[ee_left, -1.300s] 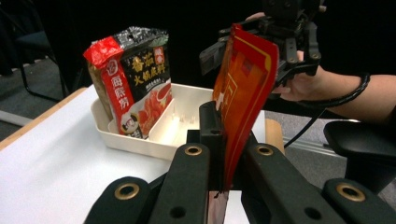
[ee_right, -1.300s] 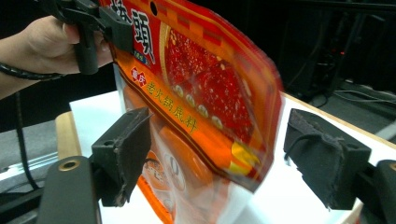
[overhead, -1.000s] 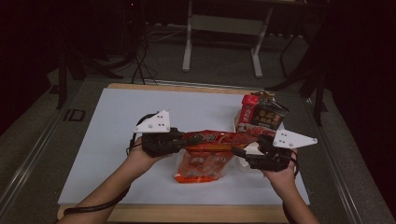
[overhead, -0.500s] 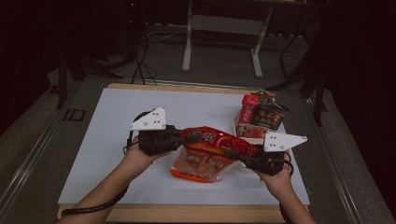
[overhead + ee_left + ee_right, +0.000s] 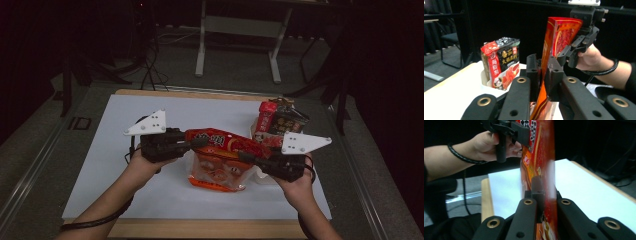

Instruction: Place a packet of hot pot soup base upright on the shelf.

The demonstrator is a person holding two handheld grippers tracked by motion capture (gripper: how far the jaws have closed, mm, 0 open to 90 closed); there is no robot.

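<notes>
We find the red snack bag held above the white table, its top edge clamped at one end by the left gripper and at the other by the right gripper, near the packets.

Both forearms come in from the near edge, hands level above the table. The left gripper points right, its jaws clamped together. The right gripper points left toward it, jaws likewise pinched tight.
</notes>
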